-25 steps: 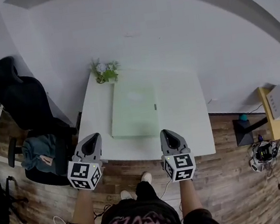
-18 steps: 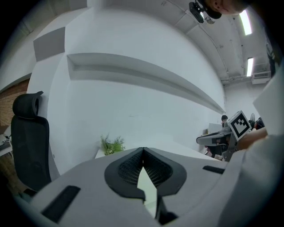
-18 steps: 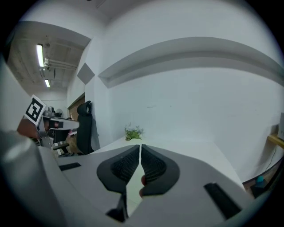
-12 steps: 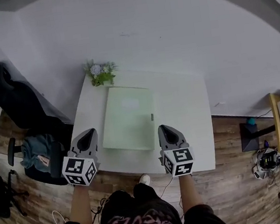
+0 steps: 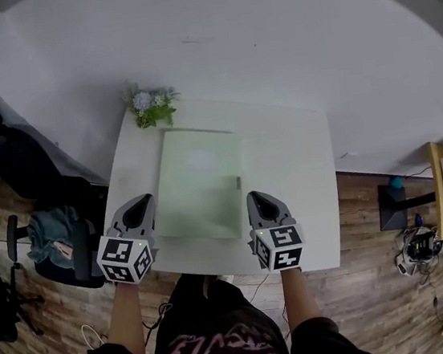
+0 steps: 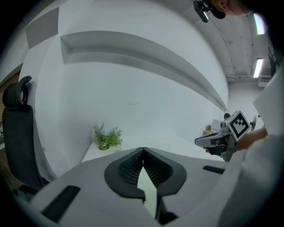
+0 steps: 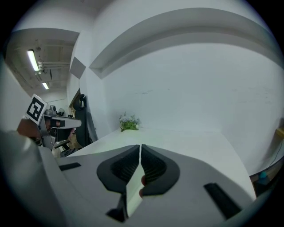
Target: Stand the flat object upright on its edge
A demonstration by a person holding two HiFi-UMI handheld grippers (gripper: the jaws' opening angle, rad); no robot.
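Task not started as far as the views show: the pale green flat rectangular board [image 5: 199, 181] lies face-down-flat on the white square worktop [image 5: 294, 172], roughly in the middle-left, its long side running away from the person, its far end near a small potted plant w/ pale flowers [image 5: 147, 106]. No edge is lifted and nothing props it, so all of the work is left: get a hold or a push on it, tip it up, steady it on an edge, let go. The left tongs [image 5: 144, 200] and right tongs [image 5: 254, 197] hover at the worktop's near side, one at each near corner of the board, just beside it; contact can't be confirmed from above. Both are closed w/ nothing between the pads – each gripper view shows the jaw tips meeting, only worktop and green board visible beyond. Both point fwd and slightly down, roughly parallel, marker cubes toward the person, forearms stretched out under them – a symmetrical two-handed approach, prob. to work the board from both sides.
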